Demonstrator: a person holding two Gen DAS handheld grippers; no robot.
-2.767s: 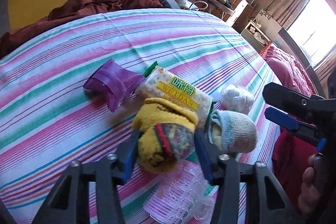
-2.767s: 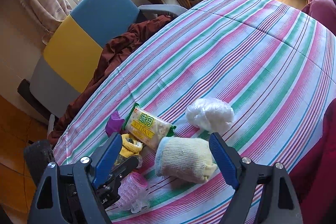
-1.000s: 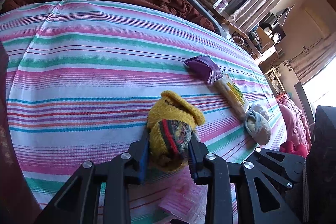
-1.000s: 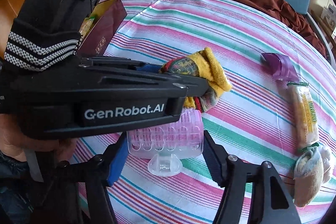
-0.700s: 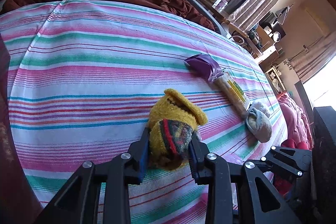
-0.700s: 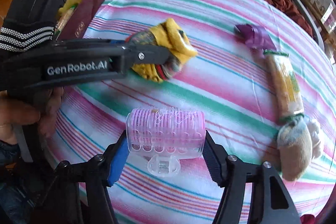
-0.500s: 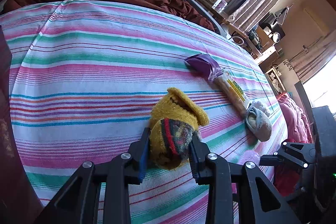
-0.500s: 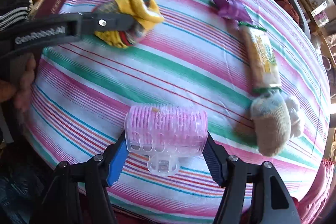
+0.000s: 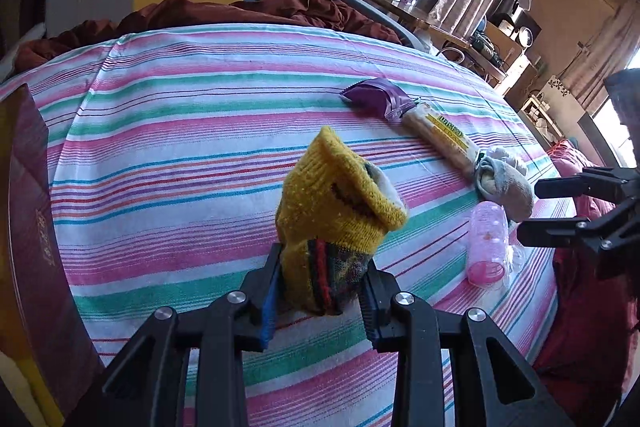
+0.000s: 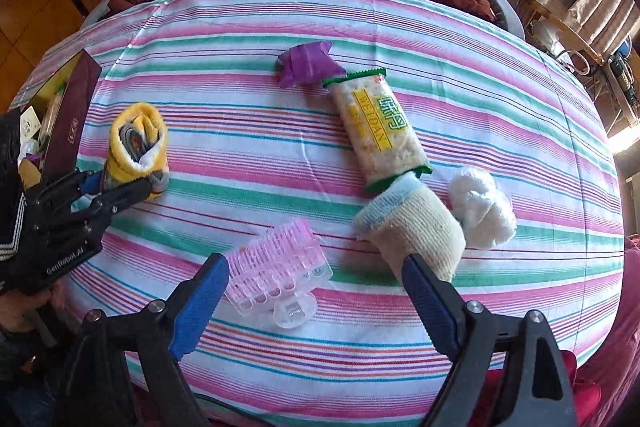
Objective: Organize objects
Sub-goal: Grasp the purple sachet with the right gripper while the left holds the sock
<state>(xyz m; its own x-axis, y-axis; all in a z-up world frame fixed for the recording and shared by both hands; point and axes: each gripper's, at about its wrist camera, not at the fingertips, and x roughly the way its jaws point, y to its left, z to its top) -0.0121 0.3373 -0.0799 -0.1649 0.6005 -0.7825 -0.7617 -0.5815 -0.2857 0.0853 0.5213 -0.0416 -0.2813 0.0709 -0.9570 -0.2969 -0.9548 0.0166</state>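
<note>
Yellow sock bundle clenched in left gripper, off the striped cloth. Right gripper, jaws just opened, released; pink hair roller lies between them. Cracker pack, cream sock beyond remain unsorted.

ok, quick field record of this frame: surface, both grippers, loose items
surface: striped cloth
left gripper: shut on yellow sock bundle
right gripper: jaws just opened, pink hair roller lies free on the cloth between them
loose items: purple packet, cracker pack, cream sock roll, white wad
box: maroon, left edge
</note>
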